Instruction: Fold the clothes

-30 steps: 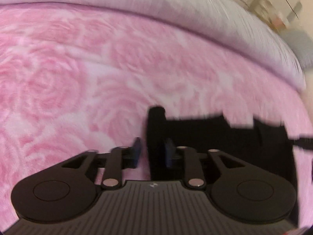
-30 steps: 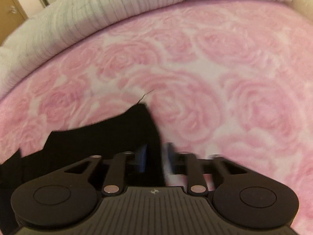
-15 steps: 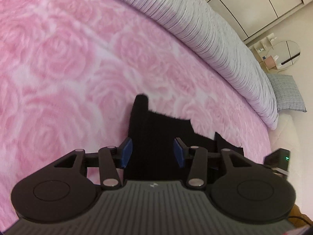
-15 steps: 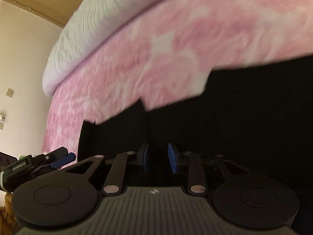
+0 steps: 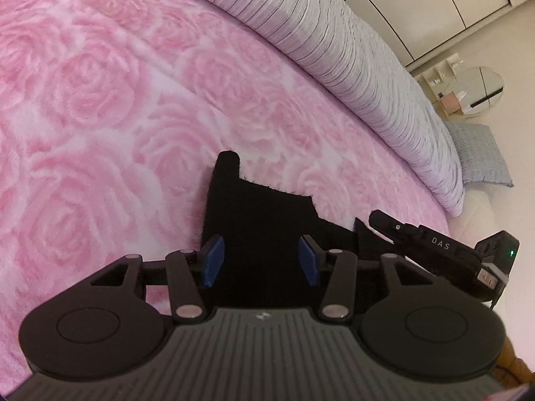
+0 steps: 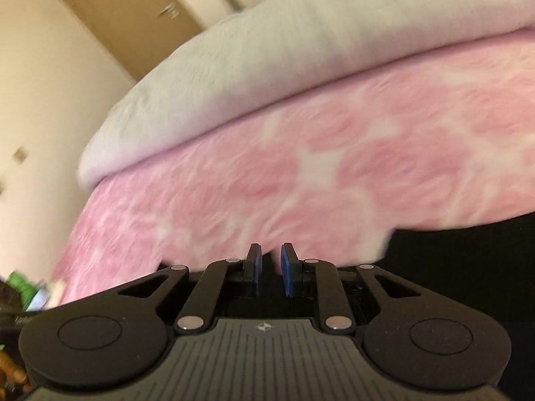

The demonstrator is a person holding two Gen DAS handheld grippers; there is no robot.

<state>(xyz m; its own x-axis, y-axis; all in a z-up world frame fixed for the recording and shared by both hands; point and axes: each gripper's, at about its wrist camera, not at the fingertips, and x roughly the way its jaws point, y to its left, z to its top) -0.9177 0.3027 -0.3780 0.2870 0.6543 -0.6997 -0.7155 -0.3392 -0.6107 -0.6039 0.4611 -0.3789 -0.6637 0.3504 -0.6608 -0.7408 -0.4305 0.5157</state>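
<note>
A black garment [image 5: 260, 220] lies flat on the pink rose-patterned blanket [image 5: 100, 117]. My left gripper [image 5: 259, 262] is open above the garment's near part, holding nothing. In the left wrist view my right gripper [image 5: 434, 247] shows as a black tool at the garment's right side. In the blurred right wrist view my right gripper [image 6: 270, 269] has its blue pads a narrow gap apart with pink blanket [image 6: 301, 173] showing between them. The garment [image 6: 468, 267] fills the lower right of that view.
A grey-white ribbed duvet [image 5: 351, 67] lies along the far side of the bed. A grey pillow [image 5: 481, 153], a round mirror and white wardrobes stand beyond. In the right wrist view there is a wooden door [image 6: 127, 16] and some green clutter [image 6: 23, 287] at lower left.
My left gripper let go of the garment's corner and opened wide. My right gripper let go too and swung left, away from the garment. The garment now lies flat.
</note>
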